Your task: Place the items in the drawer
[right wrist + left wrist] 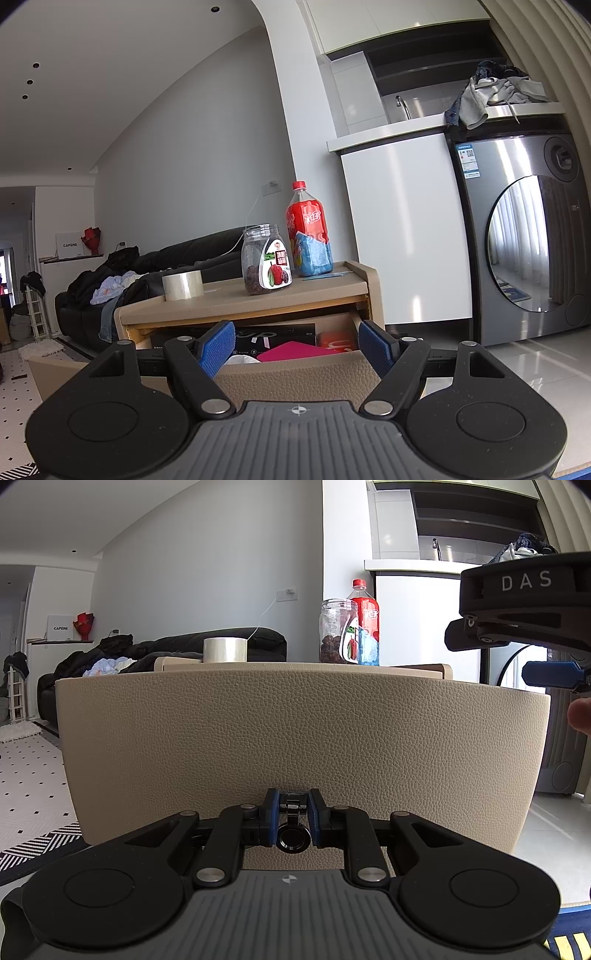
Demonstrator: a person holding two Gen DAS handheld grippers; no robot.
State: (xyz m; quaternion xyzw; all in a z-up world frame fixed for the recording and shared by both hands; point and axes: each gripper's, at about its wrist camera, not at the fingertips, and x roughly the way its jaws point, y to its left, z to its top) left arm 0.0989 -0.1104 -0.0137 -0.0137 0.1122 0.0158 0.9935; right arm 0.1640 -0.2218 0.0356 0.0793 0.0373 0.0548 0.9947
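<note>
The left gripper (291, 814) is pinched tight on the black handle (292, 825) of the tan drawer (295, 731). The drawer is pulled out. The right gripper (297, 345) hangs wide open above it, holding nothing. A pink book (295, 350) lies inside. A tape roll (183, 285), jar (265, 264) and red bottle (308, 229) stand on top.

This is a home, in a living room that runs into a laundry corner. A black sofa (177, 254) with clothes piled on it stands by the white wall. A big silver washing machine (524, 240) sits under a white counter with a tap (403, 105) and a heap of clothes (495, 92). The floor has shiny tiles and a black and white rug (33, 775).
</note>
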